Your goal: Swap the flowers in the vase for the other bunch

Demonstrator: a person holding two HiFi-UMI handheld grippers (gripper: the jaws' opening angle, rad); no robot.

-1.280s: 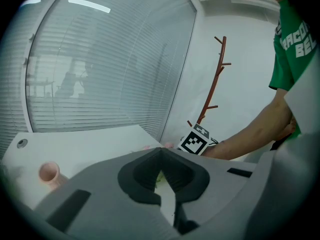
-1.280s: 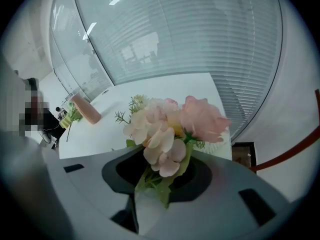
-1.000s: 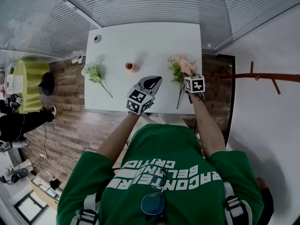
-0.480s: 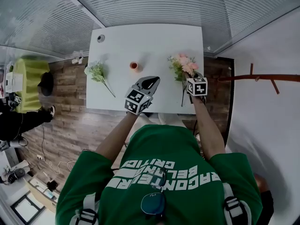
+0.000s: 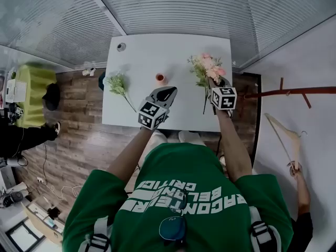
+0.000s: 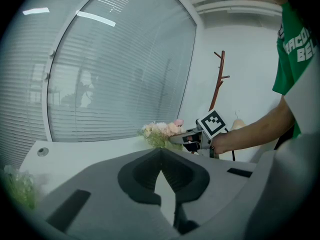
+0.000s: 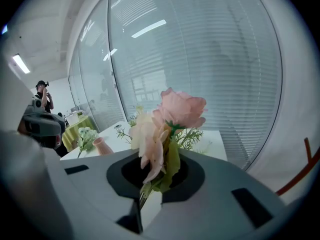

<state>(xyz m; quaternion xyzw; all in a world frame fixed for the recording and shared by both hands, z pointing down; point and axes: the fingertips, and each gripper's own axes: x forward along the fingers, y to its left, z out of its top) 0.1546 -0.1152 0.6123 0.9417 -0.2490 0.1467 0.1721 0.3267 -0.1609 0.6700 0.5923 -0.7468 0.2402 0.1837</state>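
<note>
A small pink vase [image 5: 160,78] stands empty near the middle of the white table [image 5: 173,49]. My right gripper [image 5: 218,83] is shut on the stems of the pink bunch [image 5: 208,69], held up over the table's right side. Its jaws have just been closing on those stems. In the right gripper view the pink bunch [image 7: 170,119] rises from between the jaws. The white-green bunch [image 5: 118,84] lies on the table's left part. My left gripper [image 5: 167,92] hangs shut and empty just short of the vase, near the front edge.
A glass wall with blinds [image 5: 173,7] runs behind the table. A small round fitting [image 5: 121,46] sits in the table's far left corner. A wooden coat stand [image 5: 294,91] is at the right, where a person's hand holds a hanger [image 5: 286,135]. A yellow-green covered table [image 5: 31,88] stands far left.
My right gripper has risen, lifting the pink bunch off the table. My left gripper has drifted a little forward and upward. A hand with a hanger has come into view at the right.
</note>
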